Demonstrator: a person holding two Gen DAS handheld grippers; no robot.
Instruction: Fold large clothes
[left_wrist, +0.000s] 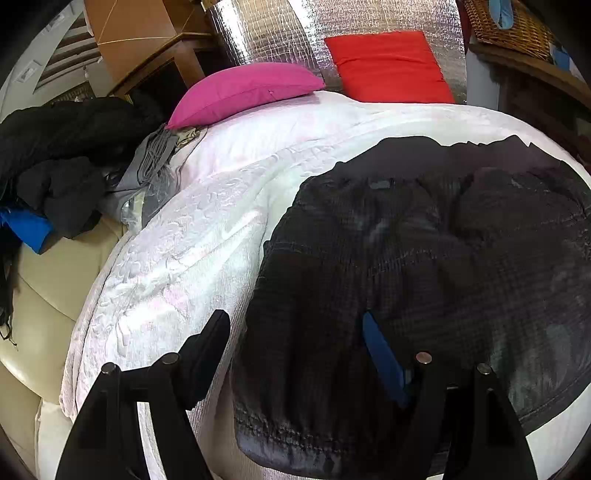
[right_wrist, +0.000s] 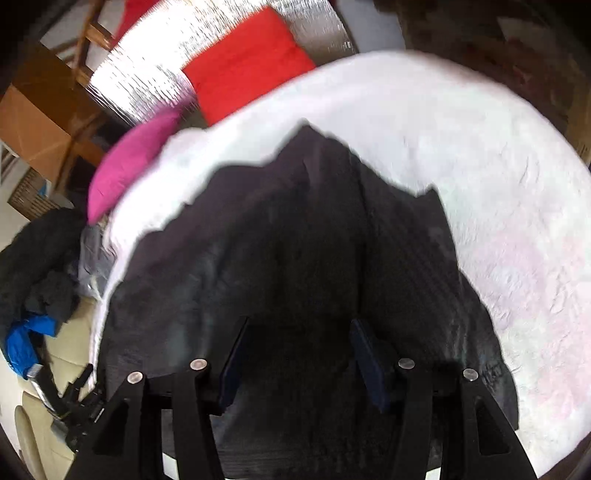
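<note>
Left wrist view: left hand-held gripper (left_wrist: 295, 354) stood wide open, empty, above the near edge of a dark jacket (left_wrist: 424, 266) lying on the white bedspread (left_wrist: 177, 251).
Right wrist view: right hand-held gripper (right_wrist: 299, 354) half open over the jacket (right_wrist: 280, 236); grip cannot be told.

open left tongs (left_wrist: 295, 339) hover over a dark jacket (left_wrist: 424, 266) on the white bedspread (left_wrist: 192, 236).

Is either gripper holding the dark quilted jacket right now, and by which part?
Neither. The left gripper and right gripper both stand open above the dark quilted jacket on the white blanket, nothing clamped.
</note>
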